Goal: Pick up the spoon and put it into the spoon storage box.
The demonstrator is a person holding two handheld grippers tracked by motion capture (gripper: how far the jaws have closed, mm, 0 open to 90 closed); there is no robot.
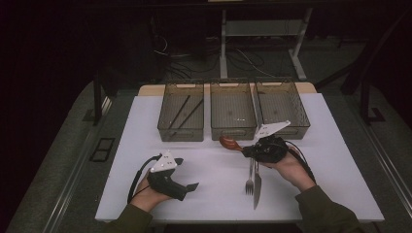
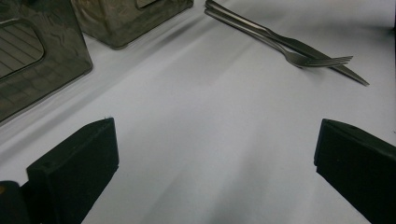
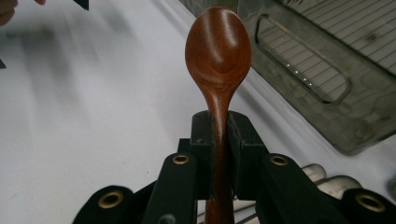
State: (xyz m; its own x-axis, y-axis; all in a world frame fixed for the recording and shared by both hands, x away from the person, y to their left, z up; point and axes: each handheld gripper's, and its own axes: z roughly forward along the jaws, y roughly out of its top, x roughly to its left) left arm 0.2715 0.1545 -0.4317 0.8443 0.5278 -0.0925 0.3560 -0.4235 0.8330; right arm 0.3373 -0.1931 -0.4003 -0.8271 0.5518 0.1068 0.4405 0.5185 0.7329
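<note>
On the table: white tabletop [image 1: 214, 194], three bins [image 1: 232, 114] along its far edge.
Near edge: fork [image 1: 249, 180], knife [image 1: 257, 187].
Open room: bare middle.
Left gripper [image 1: 190, 186]: spread, empty.
Right gripper [image 1: 245, 149]: pinching wooden spoon [image 3: 218, 51].

Dim room with dark surroundings; the white counter [image 1: 218, 170] is the brightest surface, evenly lit from above with soft, faint shadows. In the right gripper view the far counter is motion-blurred, while the wooden spoon [image 3: 218, 51] stays sharp.
</note>
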